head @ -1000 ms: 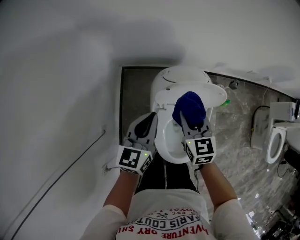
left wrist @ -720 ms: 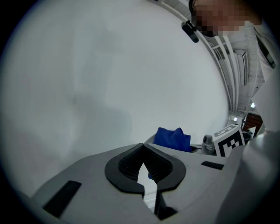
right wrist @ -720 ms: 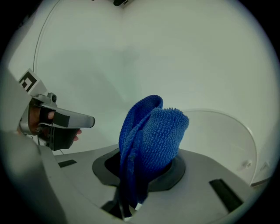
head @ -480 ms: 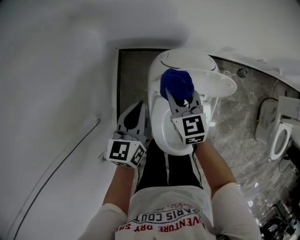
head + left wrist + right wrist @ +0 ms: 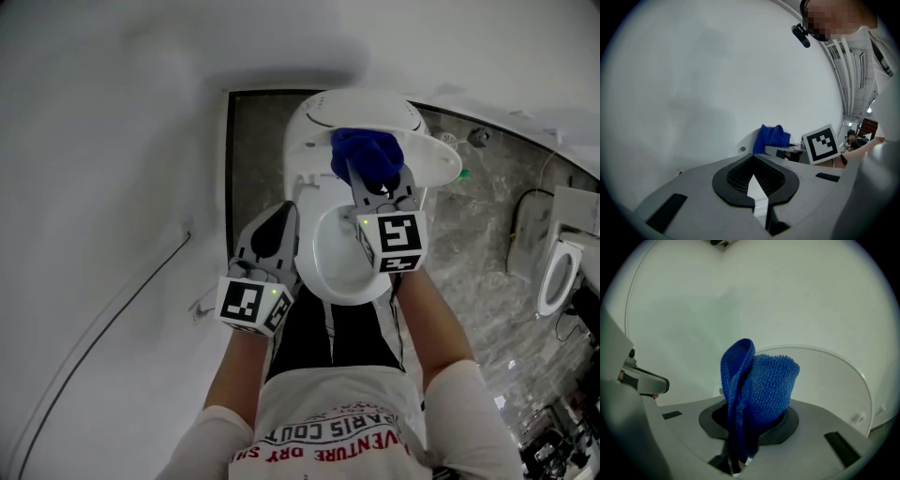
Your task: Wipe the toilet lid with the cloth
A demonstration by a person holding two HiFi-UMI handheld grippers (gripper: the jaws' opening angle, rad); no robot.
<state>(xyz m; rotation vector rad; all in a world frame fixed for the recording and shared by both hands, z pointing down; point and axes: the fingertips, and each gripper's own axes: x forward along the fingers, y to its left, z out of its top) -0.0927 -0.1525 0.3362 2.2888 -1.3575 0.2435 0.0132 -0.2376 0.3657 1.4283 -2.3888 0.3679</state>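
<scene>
Cloth (image 5: 366,155) has slid sideways and back across the raised toilet lid (image 5: 433,171) in the last second, bunched and clamped tight in the right gripper (image 5: 375,183), so wiping looks mid-stroke. Left gripper (image 5: 279,220) stays pinched closed on nothing beside the bowl (image 5: 342,267).

dim, flat light; fisheye vignetting; soft shadows
</scene>
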